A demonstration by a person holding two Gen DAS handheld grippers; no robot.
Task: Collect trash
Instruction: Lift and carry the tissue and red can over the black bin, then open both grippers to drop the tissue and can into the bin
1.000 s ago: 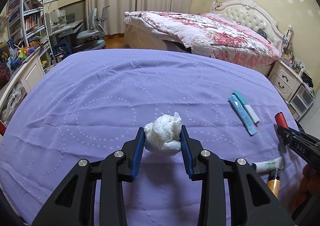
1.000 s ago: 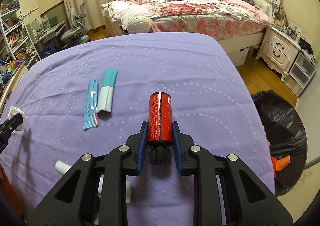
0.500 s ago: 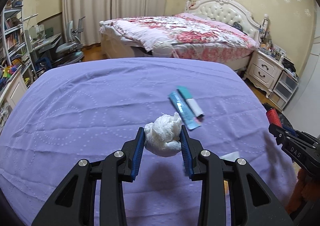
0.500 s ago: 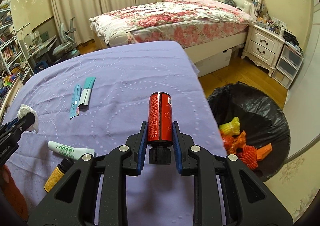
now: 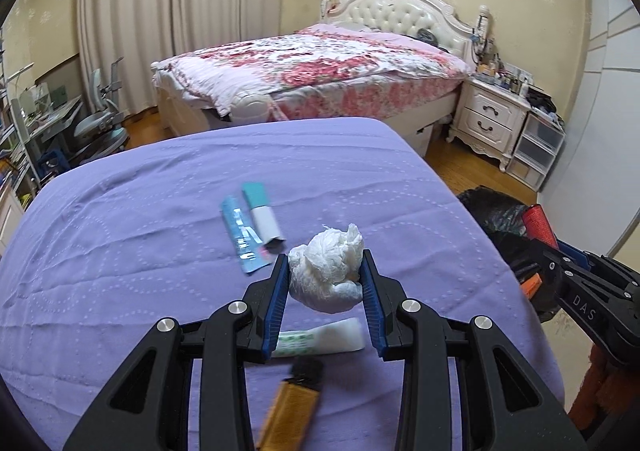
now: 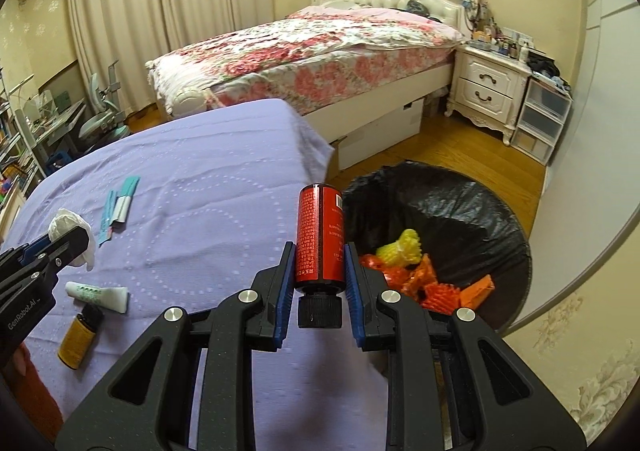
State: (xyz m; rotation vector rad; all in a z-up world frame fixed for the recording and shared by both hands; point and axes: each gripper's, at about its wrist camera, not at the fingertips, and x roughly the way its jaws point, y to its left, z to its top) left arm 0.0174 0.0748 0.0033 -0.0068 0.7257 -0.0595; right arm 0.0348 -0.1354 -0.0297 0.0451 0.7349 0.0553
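Two grippers, each loaded. The left gripper point(image 5: 325, 279) has its jaws part-closed on a white tissue wad point(image 5: 326, 271), pads pressing both sides, the wad carried clear above the purple bed point(image 5: 120, 251). The right gripper point(image 6: 320, 271) has its jaws drawn narrow on a red bottle point(image 6: 320, 235), gripped low on the body just above its black cap; the cap points back toward the handle and the long axis runs forward along the fingers, away from the camera.

Destination: a bin point(image 6: 500, 219) lined with a black bag stands on the floor off the right edge of the bed, already holding orange and yellow scraps. In the right wrist view the bottle's far end sits just beside the bin's near rim, at its left side; the bin opening lies ahead and to the right of the jaws. Judgement: the right hand is the nearer of the two and needs only a short carry rightward before release. The bottle would then drop base first.

The left gripper is further off. In its own view the bin point(image 5: 496, 207) shows only as a dark edge past the bed's right side, with the right gripper point(image 5: 560, 259) between.

Remaining on the bed: a white tube point(image 6: 98, 293), an amber bottle point(image 6: 78, 339) near it, and two blue-green wrappers point(image 5: 252, 223) further up. Risk: the bottle may strike the near rim if released early.
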